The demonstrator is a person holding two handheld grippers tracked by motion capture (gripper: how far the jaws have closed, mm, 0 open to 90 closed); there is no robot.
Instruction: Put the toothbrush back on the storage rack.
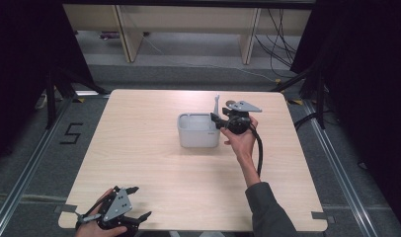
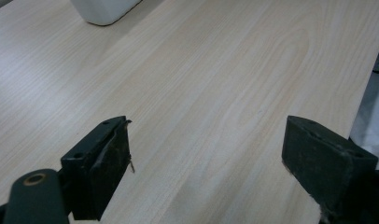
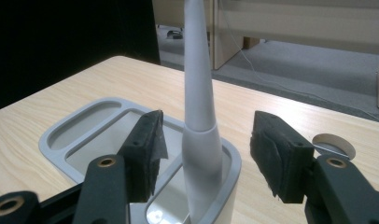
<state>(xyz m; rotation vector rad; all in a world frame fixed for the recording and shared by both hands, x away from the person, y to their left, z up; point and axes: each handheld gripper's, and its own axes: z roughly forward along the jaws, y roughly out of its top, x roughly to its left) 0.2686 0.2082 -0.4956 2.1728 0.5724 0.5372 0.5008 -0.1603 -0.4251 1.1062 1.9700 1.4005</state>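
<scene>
Right gripper (image 3: 204, 154) spread around upright grey utensil (image 3: 199, 116) in white container (image 3: 61, 135).

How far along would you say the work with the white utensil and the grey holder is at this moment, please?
Done: the white utensil stands upright in the grey holder, at its corner nearest the right gripper.
In hand: that gripper's fingers sit open either side of the handle, not touching it.
Left: whether it is about to grasp or has just released cannot be told. The left gripper rests open at the table's near edge.

Light wooden table (image 1: 154, 163), grey compartmented holder (image 1: 198, 131) and small round disc (image 3: 334, 144) on it
</scene>
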